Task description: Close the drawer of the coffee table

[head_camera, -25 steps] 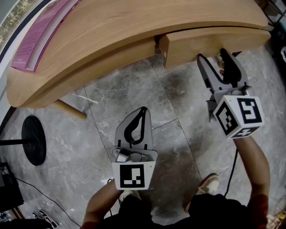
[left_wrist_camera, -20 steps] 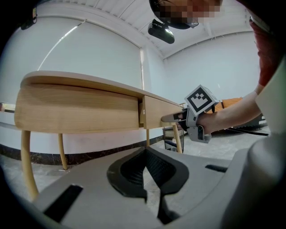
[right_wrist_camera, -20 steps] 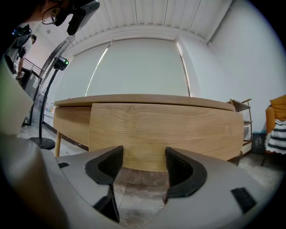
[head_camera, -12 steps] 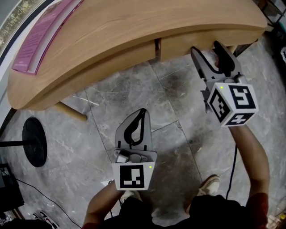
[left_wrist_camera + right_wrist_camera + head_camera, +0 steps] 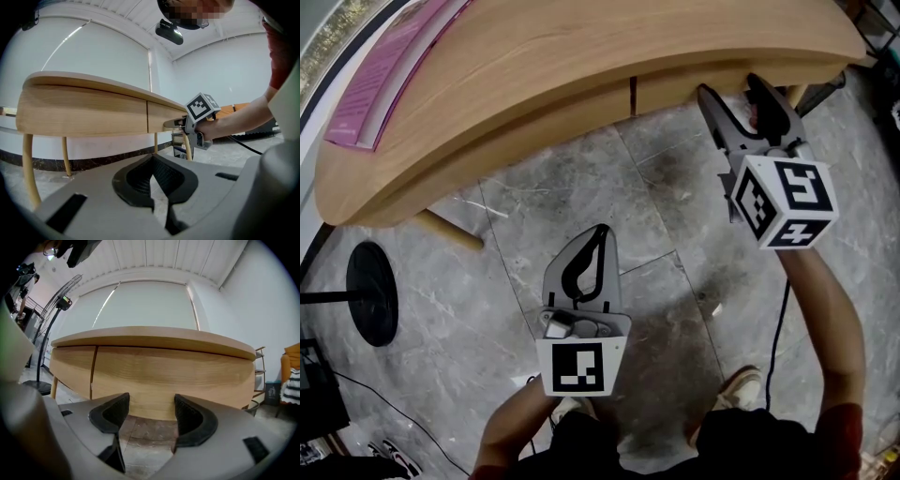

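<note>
The curved wooden coffee table (image 5: 581,56) spans the top of the head view. Its drawer front (image 5: 675,91) lies about level with the fixed panel left of the seam. My right gripper (image 5: 729,89) is open, and its fingertips (image 5: 705,94) sit at the drawer front. In the right gripper view that gripper (image 5: 151,404) stands open with the drawer front (image 5: 164,376) filling the gap. My left gripper (image 5: 600,234) is shut and empty, low over the floor and well short of the table. From the left gripper (image 5: 153,161) I see the table (image 5: 84,112) side-on and the right gripper's marker cube (image 5: 202,107).
A pink book (image 5: 384,75) lies on the table's far left. A slanted table leg (image 5: 448,231) and a black round stand base (image 5: 372,292) are on the grey marble floor at left. A cable (image 5: 778,347) hangs by my right arm. A shoe (image 5: 733,384) is below.
The right gripper has moved forward against the drawer front. The drawer has slid in from sticking out to about level with the table's side. The left gripper stayed put.
</note>
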### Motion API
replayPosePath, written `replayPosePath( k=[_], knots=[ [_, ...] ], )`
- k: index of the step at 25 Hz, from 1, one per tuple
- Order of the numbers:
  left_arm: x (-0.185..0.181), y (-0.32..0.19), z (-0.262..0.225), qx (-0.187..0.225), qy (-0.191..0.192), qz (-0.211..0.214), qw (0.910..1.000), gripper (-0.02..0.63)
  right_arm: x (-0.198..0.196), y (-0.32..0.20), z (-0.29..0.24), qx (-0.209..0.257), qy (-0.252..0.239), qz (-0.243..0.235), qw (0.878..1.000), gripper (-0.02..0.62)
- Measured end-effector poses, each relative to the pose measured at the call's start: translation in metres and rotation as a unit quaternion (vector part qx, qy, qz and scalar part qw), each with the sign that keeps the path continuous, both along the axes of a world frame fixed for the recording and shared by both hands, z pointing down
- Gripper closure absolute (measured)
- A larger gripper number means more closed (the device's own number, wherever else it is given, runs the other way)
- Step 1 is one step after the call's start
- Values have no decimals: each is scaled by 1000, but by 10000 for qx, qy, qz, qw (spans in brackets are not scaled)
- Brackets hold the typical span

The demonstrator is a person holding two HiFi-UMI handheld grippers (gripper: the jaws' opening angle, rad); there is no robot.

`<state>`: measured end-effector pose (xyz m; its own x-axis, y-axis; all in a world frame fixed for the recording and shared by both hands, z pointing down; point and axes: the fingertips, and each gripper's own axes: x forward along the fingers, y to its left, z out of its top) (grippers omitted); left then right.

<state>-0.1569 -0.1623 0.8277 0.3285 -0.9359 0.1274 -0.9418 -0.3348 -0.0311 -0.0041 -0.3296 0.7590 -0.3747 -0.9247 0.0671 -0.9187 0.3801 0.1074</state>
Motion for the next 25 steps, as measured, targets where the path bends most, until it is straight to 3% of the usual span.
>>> replayPosePath(
  k=[17, 25],
  knots=[
    [2, 3, 2, -32, -3, 16, 10000, 598, 0, 1, 0, 96, -78, -27, 9999, 302],
    [3, 5, 0, 18, -59, 14, 10000, 598, 11, 10, 10, -193, -163, -76, 9997, 296]
  ],
)
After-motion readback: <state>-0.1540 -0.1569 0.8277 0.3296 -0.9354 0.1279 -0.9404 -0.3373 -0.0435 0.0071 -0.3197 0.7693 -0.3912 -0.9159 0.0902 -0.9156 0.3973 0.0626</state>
